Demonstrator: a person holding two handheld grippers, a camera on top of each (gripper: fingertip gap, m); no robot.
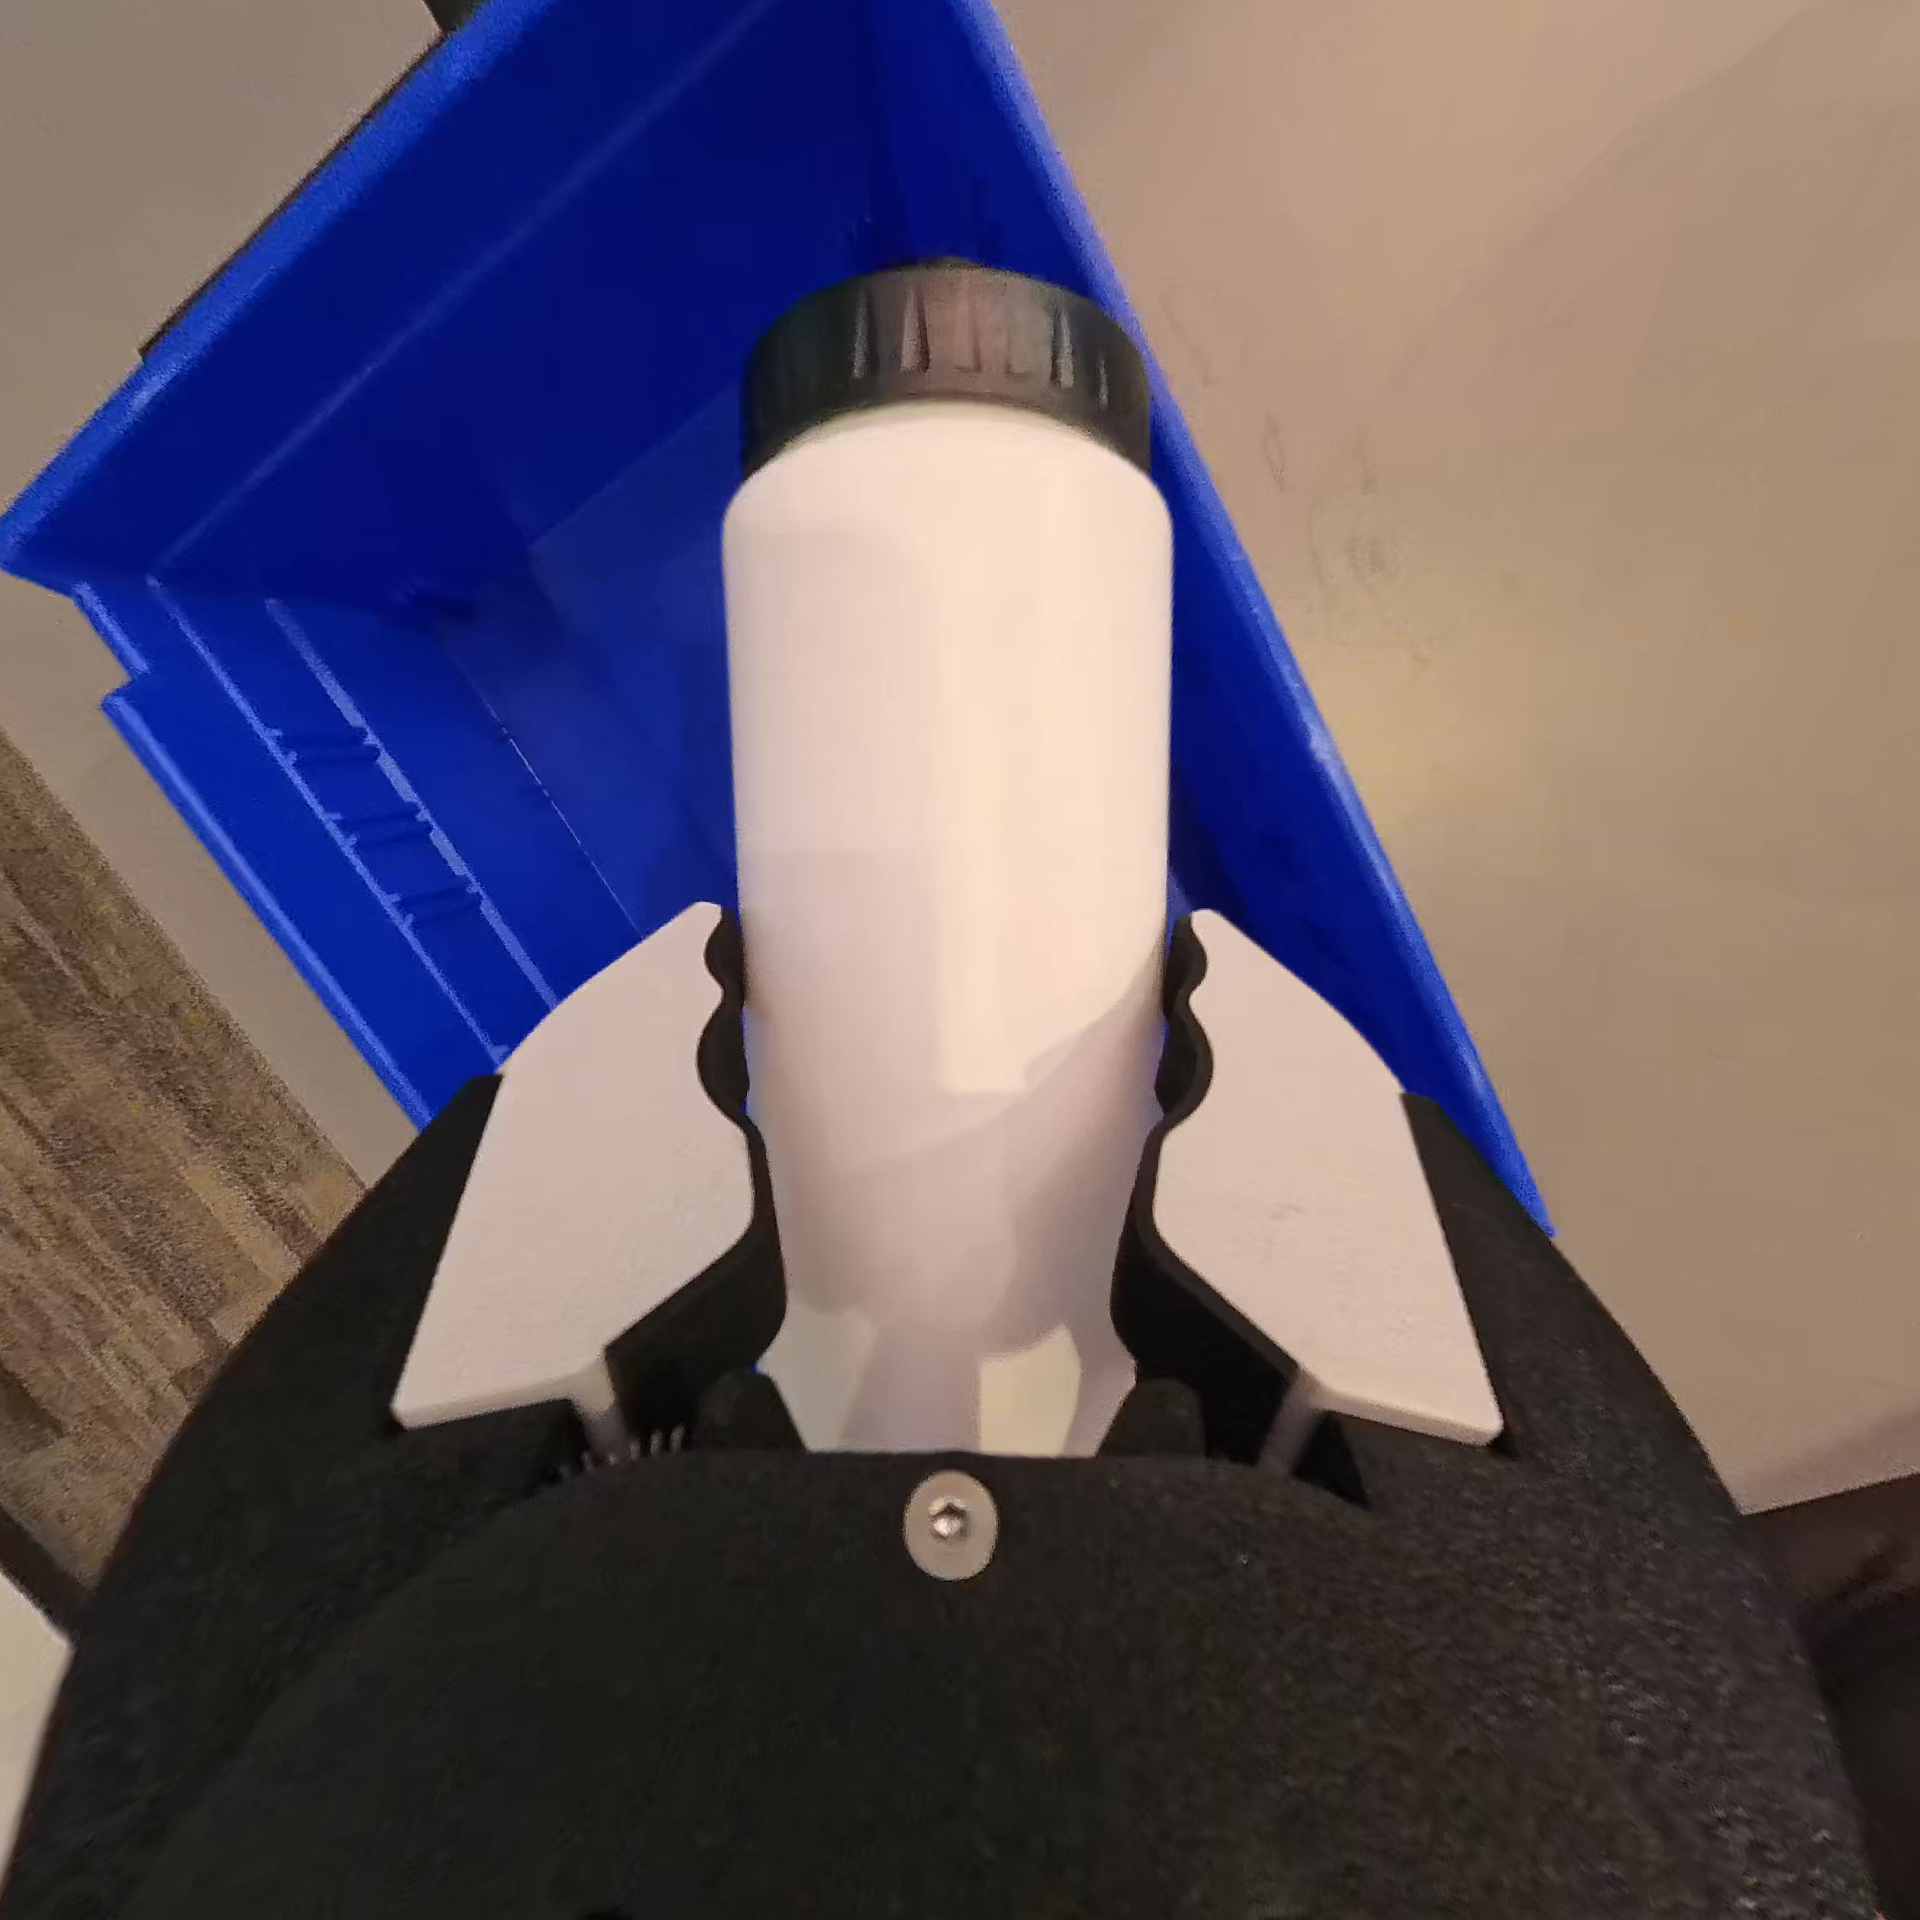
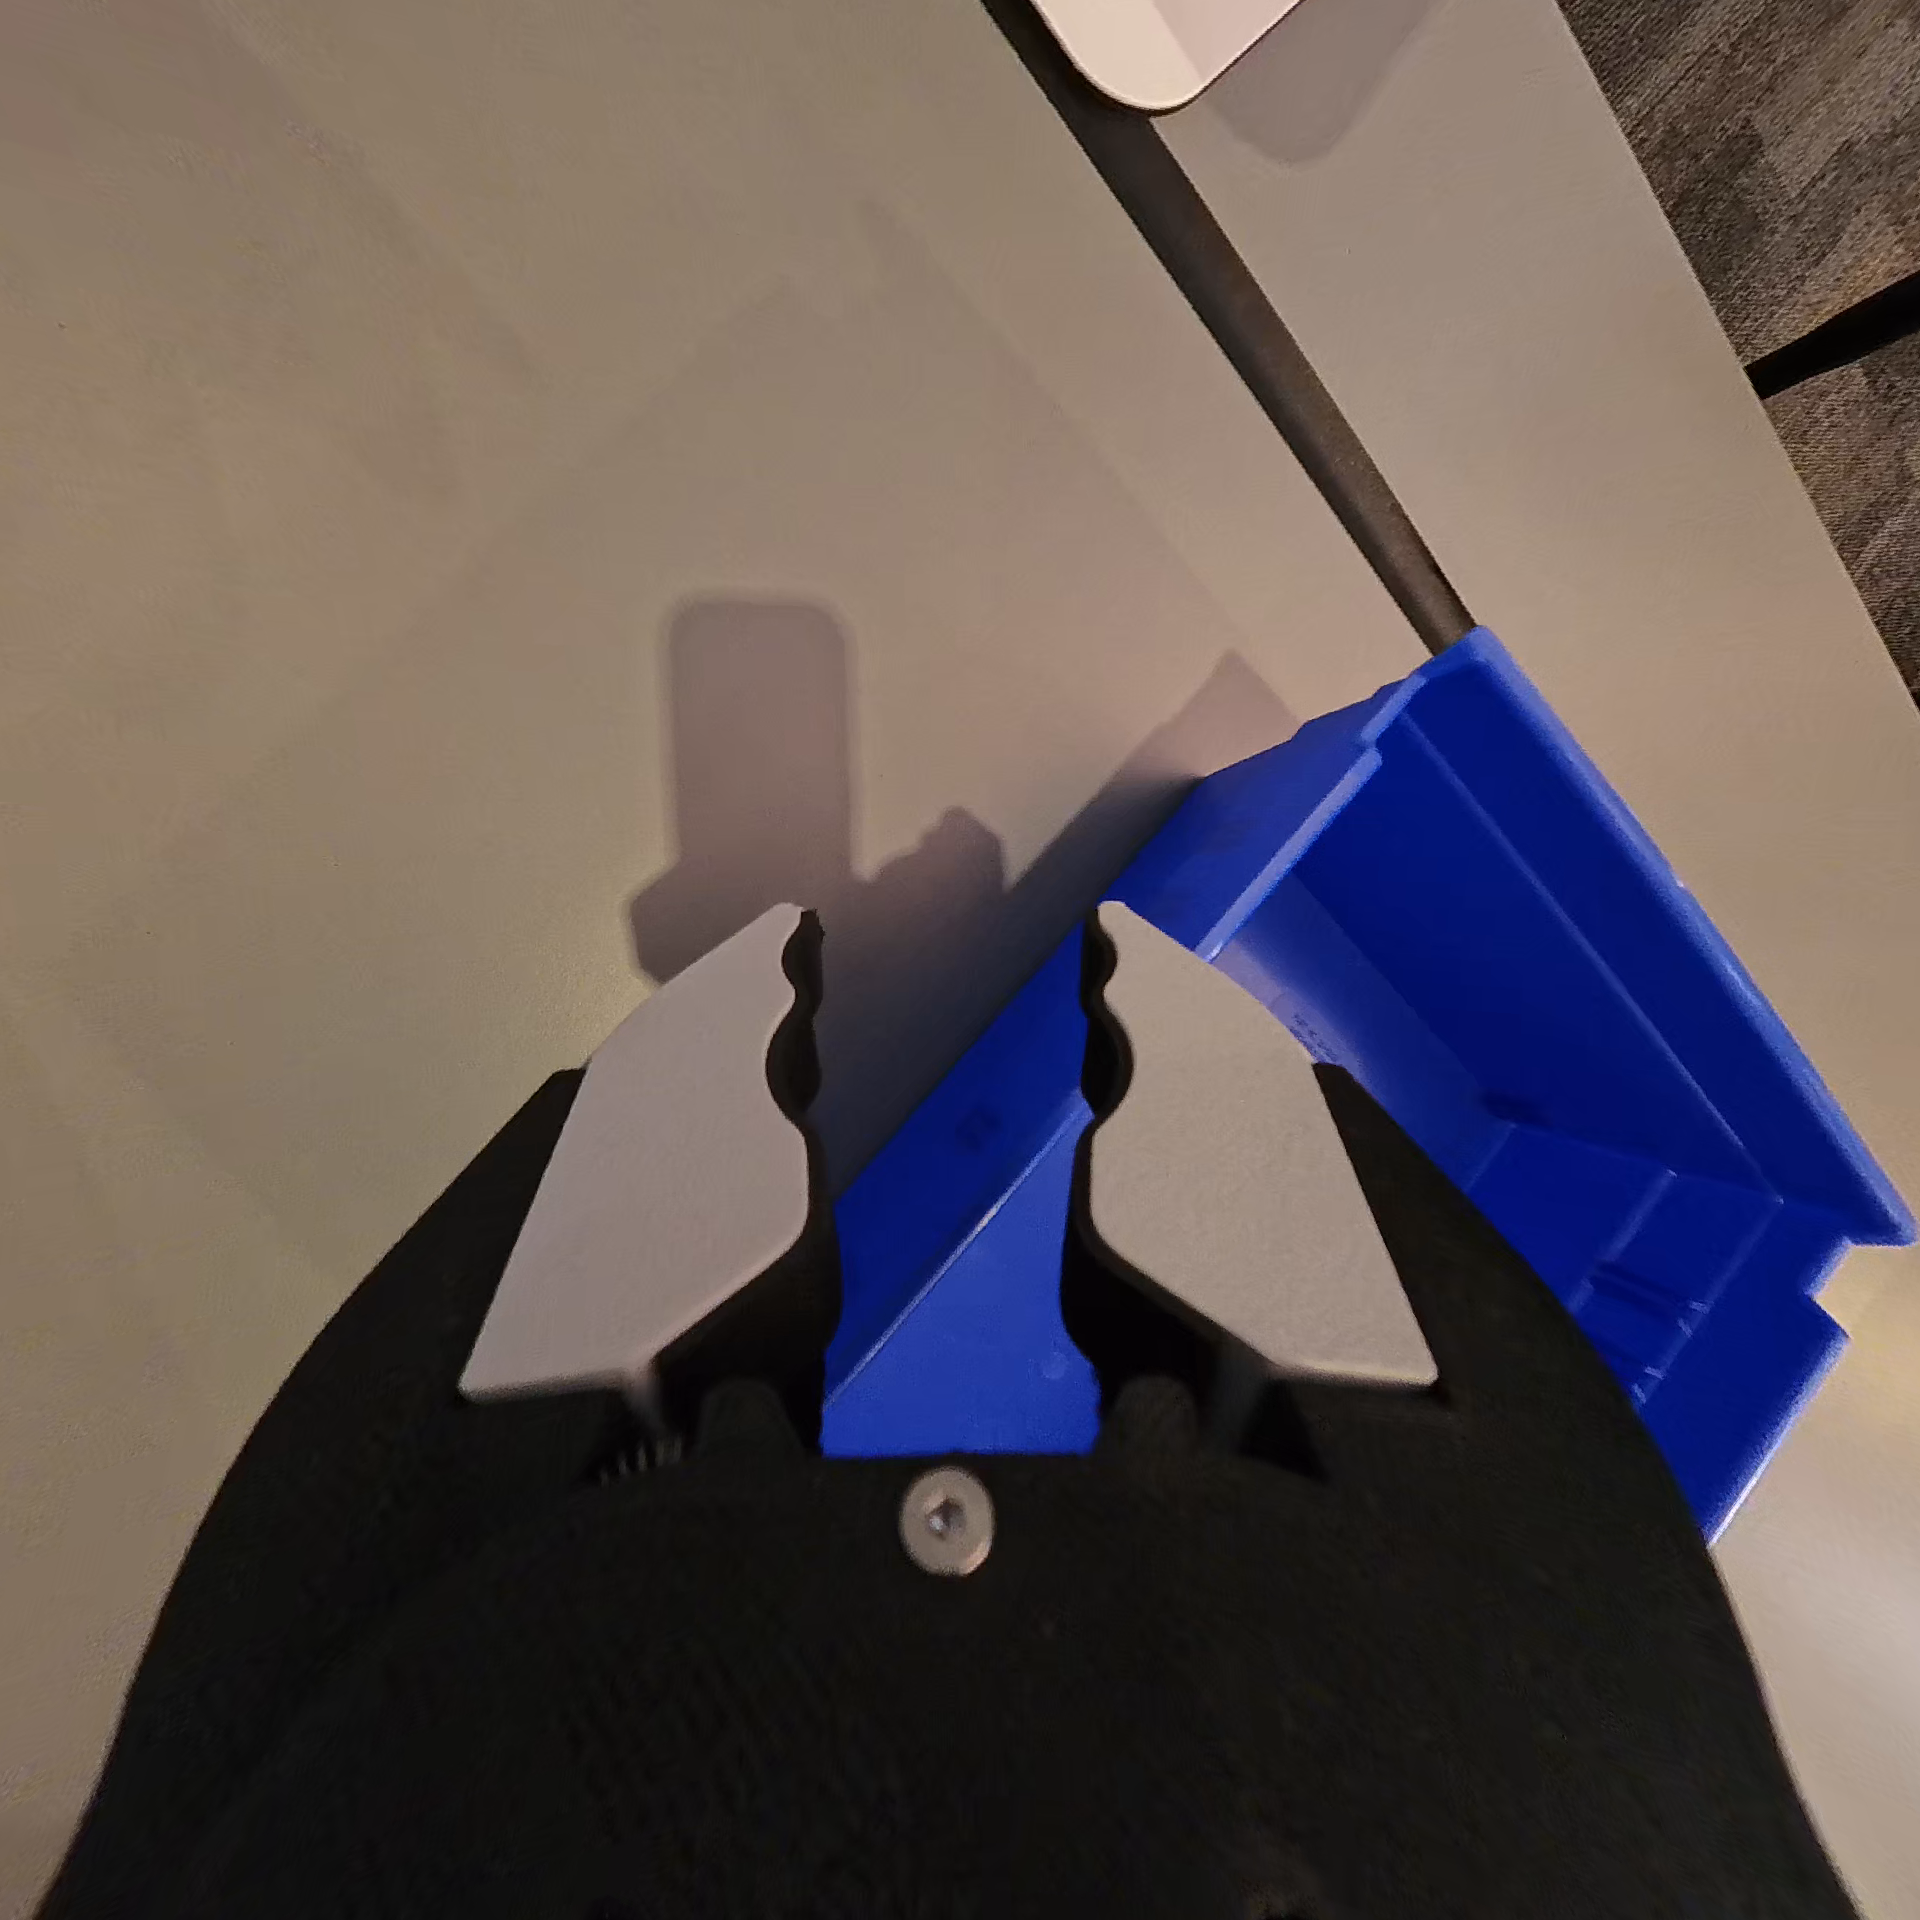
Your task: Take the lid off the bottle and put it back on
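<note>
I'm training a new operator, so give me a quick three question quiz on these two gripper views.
1. True or false: the black lid is off the white bottle.
2. Which gripper grips the bottle: A left, B right, C neither?
3. What colour is the bin on the table?

Key:
1. False; it sits on the bottle.
2. A; the left gripper clamps the bottle's body, while the right gripper is open and empty.
3. Blue.

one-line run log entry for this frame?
left gripper: shut on white bottle | black lid: on | right gripper: open, empty | blue bin: on table
</note>
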